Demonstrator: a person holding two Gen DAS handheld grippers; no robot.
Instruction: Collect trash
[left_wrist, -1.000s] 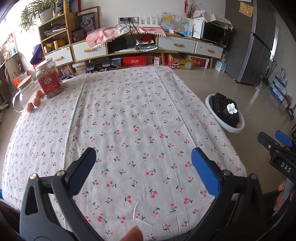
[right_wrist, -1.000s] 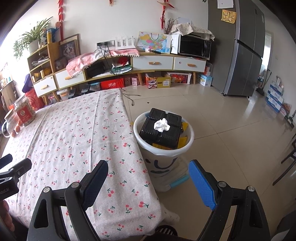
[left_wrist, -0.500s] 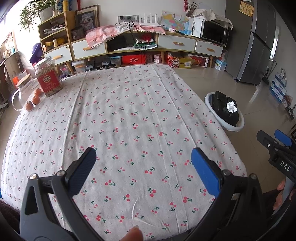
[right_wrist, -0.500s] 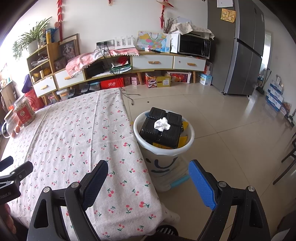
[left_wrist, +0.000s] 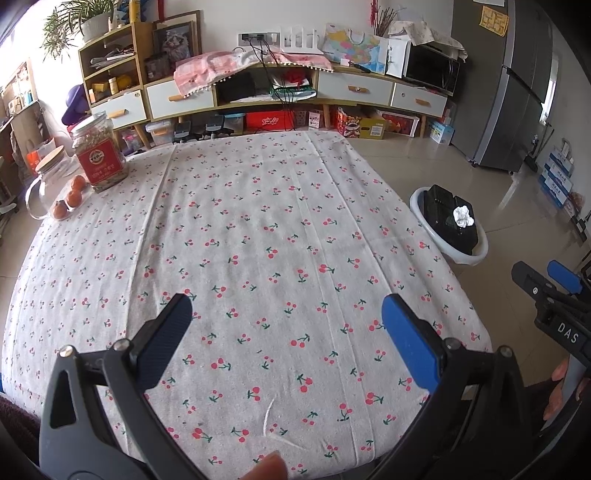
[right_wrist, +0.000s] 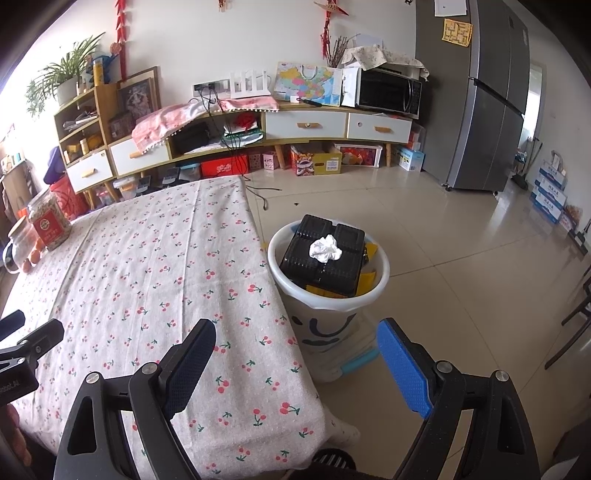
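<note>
A white trash bin (right_wrist: 382, 275) stands on the floor right of the table; it also shows in the left wrist view (left_wrist: 419, 206). In it lies a black plastic tray (right_wrist: 317, 266) with a crumpled white tissue (right_wrist: 325, 249) on top and yellow scraps beside it. My left gripper (left_wrist: 286, 317) is open and empty above the table's near edge. My right gripper (right_wrist: 295, 343) is open and empty, above the table's right corner, short of the bin.
The table has a cherry-print cloth (left_wrist: 258, 236). At its far left stand a red-labelled jar (left_wrist: 98, 155), a glass pitcher (left_wrist: 46, 177) and small oranges (left_wrist: 72, 192). A low cabinet (right_wrist: 236, 140) and a fridge (right_wrist: 491, 110) line the far wall.
Both grippers have drawn back slightly from the table and bin. Both stay open and empty.
</note>
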